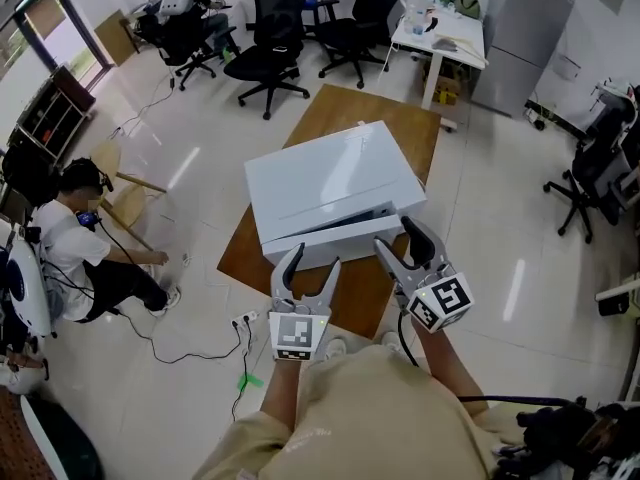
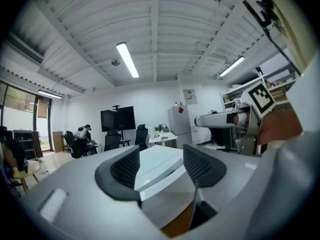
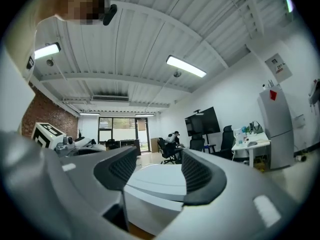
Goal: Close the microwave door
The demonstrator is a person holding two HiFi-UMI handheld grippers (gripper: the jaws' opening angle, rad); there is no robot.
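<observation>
White microwave on a brown table, just beyond both grippers. Left gripper and right gripper spread, empty. Door probably light, stiff, hinged; best pushed flat near the free edge.

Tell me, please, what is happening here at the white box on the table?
A person stands at a wooden table with a two-jaw gripper in each hand, facing a white microwave. The left gripper and the right gripper are both at its front side, with their jaws apart and nothing held between them. Whether the door is fully shut cannot be told from these views.
</observation>
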